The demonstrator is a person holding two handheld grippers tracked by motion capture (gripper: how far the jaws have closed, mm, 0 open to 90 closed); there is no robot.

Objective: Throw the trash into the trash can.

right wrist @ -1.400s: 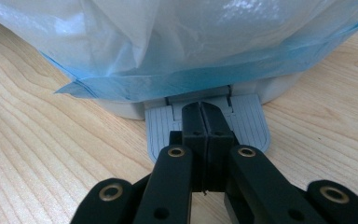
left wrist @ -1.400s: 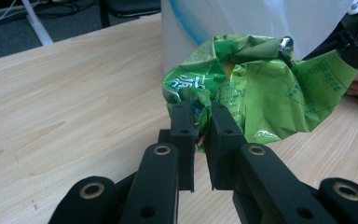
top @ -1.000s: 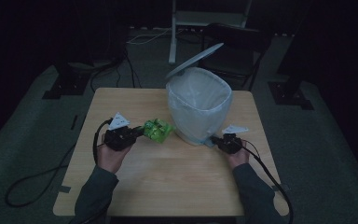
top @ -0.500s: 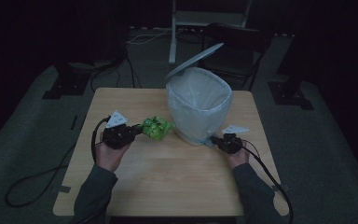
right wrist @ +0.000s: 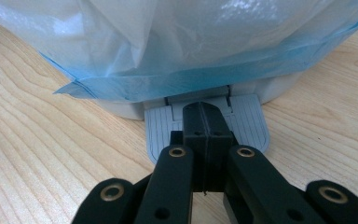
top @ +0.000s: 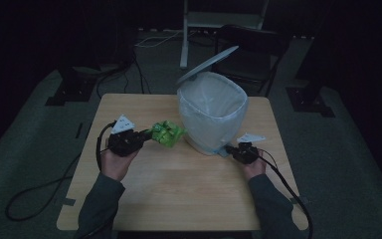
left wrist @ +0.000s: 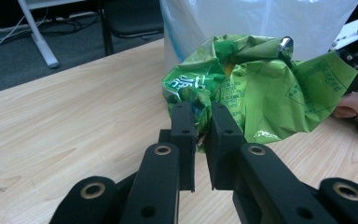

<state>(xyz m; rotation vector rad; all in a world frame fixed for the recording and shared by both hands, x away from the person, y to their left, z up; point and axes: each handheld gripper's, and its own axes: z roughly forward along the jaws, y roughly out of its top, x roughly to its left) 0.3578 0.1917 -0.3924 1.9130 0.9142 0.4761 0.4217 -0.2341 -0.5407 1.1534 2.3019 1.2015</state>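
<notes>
The left gripper (left wrist: 199, 116) has its two black jaws pinched tight on a fold of the crumpled green wrapper (left wrist: 256, 88), and the wrapper hangs just off the wooden table (top: 179, 194), close beside the white-lined pedal bin (top: 212, 112). Compared with a second ago, there's barely a shift: the wrapper sat by the bin's left flank then and it sits there now, perhaps a touch nearer the person's side. No real lift yet.

Over on the other side, the right gripper (right wrist: 204, 116) has its jaws pressed together with nothing between them, and its tip is planted on the grey ribbed pedal (right wrist: 249, 121) at the foot of the bin. That hand has held its spot throughout. And the lid (top: 208, 63) stands tilted up and open above the rim, same as in the earlier frames, so the pedal press looks to be doing its job.

So where does that leave things? The bin's mouth is open and waiting, the trash is gripped, and the drop itself is not yet done. The likely call now is for the left hand to raise the wrapper over the bag's edge and let go, while the right keeps the pedal down.
</notes>
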